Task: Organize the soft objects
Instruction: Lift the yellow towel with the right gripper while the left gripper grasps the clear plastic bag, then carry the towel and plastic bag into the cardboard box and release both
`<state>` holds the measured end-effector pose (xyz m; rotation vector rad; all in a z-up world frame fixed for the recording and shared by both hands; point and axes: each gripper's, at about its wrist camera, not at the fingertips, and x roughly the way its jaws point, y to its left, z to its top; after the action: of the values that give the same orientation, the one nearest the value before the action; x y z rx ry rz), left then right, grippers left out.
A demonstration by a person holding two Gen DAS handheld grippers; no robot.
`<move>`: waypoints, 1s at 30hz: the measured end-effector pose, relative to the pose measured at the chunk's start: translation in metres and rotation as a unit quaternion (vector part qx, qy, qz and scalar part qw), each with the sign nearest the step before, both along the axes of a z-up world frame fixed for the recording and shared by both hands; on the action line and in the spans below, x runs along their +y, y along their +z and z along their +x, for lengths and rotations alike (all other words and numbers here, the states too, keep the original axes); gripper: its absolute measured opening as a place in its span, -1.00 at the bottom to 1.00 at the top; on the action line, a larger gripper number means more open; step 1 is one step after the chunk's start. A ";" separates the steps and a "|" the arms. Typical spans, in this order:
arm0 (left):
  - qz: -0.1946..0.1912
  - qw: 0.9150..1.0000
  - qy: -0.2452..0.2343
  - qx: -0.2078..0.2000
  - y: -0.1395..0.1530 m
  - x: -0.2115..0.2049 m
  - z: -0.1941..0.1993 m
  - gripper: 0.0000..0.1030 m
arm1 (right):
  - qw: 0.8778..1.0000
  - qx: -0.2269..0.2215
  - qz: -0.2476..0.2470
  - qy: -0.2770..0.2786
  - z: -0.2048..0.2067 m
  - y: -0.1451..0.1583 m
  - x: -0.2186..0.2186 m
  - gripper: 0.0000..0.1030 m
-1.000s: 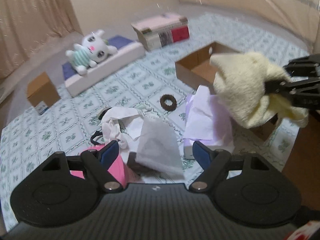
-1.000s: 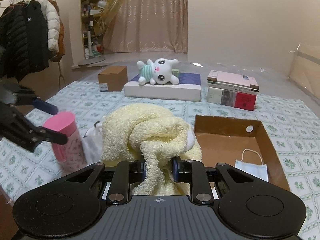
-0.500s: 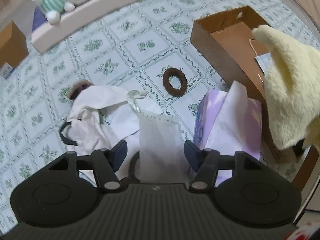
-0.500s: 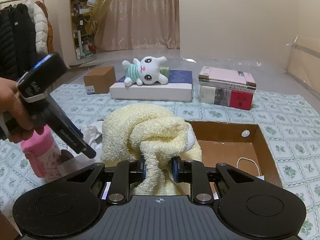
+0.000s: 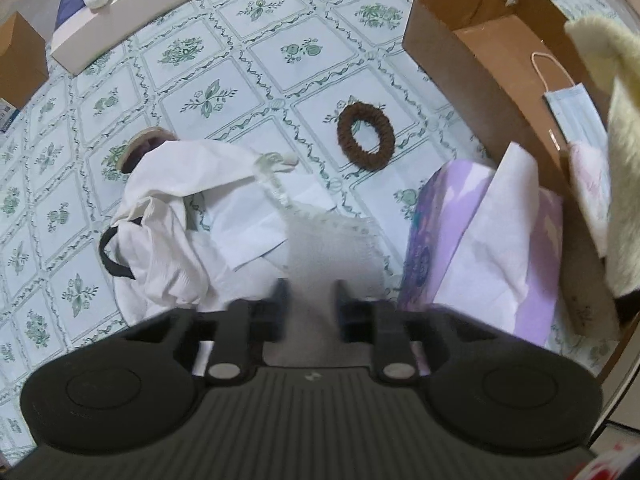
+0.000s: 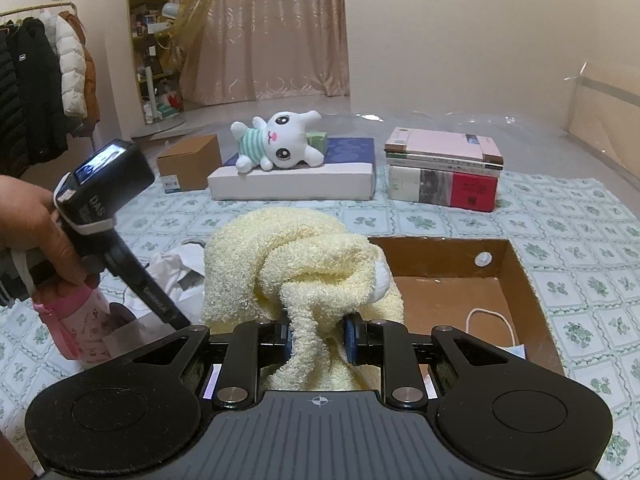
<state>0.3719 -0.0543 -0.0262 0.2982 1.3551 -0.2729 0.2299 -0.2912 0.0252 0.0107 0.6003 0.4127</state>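
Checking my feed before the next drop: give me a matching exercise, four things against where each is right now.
Things:
1. yellow towel
2. face mask
3. brown scrunchie
4. plush rabbit

Places:
A. on the white box at the back
B. inside the cardboard box
C. clamped in the right gripper
D. on the tablecloth beside the cardboard box

Pairs: 1-C, 2-B, 3-D, 4-A
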 end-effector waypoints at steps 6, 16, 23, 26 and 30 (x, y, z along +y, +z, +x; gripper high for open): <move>-0.005 1.000 0.002 -0.030 0.023 0.000 -0.011 -0.98 | 1.000 -0.006 0.000 -0.010 -0.010 0.008 -0.010 -0.55; -0.032 0.994 0.003 -0.106 0.110 -0.007 -0.035 -0.99 | 0.999 -0.023 -0.004 -0.035 -0.035 0.030 -0.024 -0.55; -0.068 0.987 -0.021 -0.142 0.160 -0.035 -0.058 -0.99 | 0.998 -0.032 -0.011 -0.058 -0.053 0.042 -0.040 -0.55; -0.091 0.983 -0.034 -0.153 0.172 -0.051 -0.069 -0.99 | 0.997 -0.036 -0.014 -0.071 -0.060 0.048 -0.051 -0.55; -0.123 0.978 -0.049 -0.162 0.180 -0.077 -0.082 -0.99 | 0.994 -0.039 -0.010 -0.100 -0.065 0.056 -0.077 -0.55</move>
<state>0.2901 -0.1313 0.1536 0.1923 0.9737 -0.4501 0.1651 -0.3683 0.0816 0.0358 0.5206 0.2113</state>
